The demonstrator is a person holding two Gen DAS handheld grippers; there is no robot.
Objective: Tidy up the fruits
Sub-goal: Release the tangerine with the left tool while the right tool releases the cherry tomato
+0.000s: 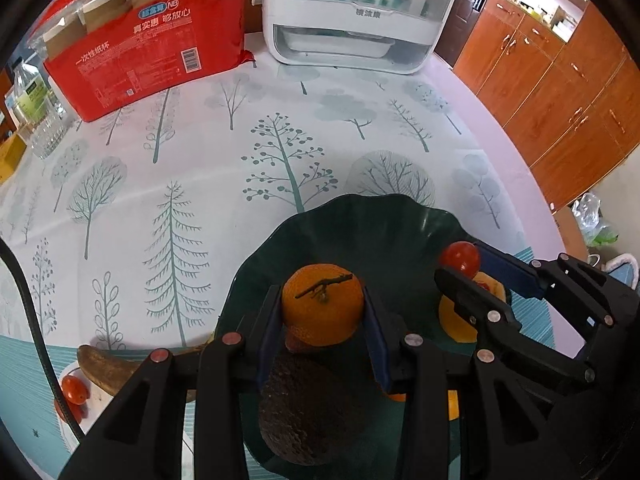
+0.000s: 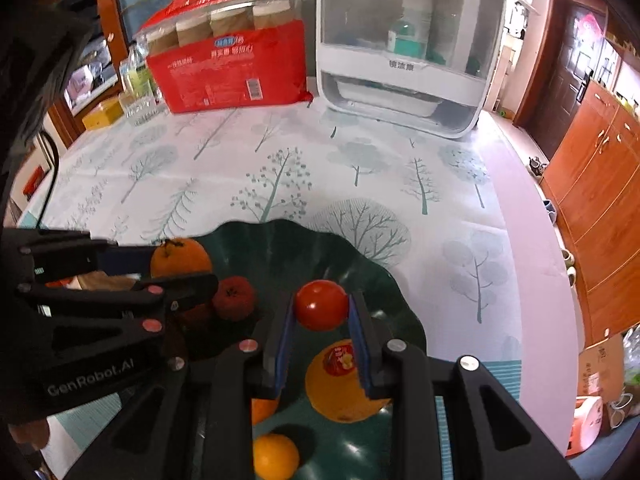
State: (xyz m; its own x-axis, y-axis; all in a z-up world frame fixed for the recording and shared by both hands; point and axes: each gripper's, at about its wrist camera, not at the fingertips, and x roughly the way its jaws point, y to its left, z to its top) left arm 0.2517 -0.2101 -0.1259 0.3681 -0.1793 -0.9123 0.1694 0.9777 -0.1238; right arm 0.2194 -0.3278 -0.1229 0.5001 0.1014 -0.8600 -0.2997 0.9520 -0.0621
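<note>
Both grippers hang over a dark green wavy-edged plate (image 1: 372, 216) near the table's front edge. My left gripper (image 1: 323, 312) is shut on a stemmed orange (image 1: 322, 304), held above a dark avocado (image 1: 304, 408) and a reddish fruit in the plate. My right gripper (image 2: 322, 310) is shut on a small red tomato (image 2: 321, 305), held over a large stickered orange (image 2: 340, 388). The plate (image 2: 304, 248) also holds a small red fruit (image 2: 234, 298) and a small orange (image 2: 276, 456). Each gripper shows in the other's view, the right gripper (image 1: 464, 270) with its tomato (image 1: 460, 258).
A brownish banana (image 1: 104, 368) and another tomato (image 1: 74, 389) lie on a white plate at the front left. At the back stand a red pack of paper cups (image 1: 148, 44), a white dish cabinet (image 1: 356, 12) and a water bottle (image 1: 34, 108). Wooden cupboards (image 1: 560, 92) line the right.
</note>
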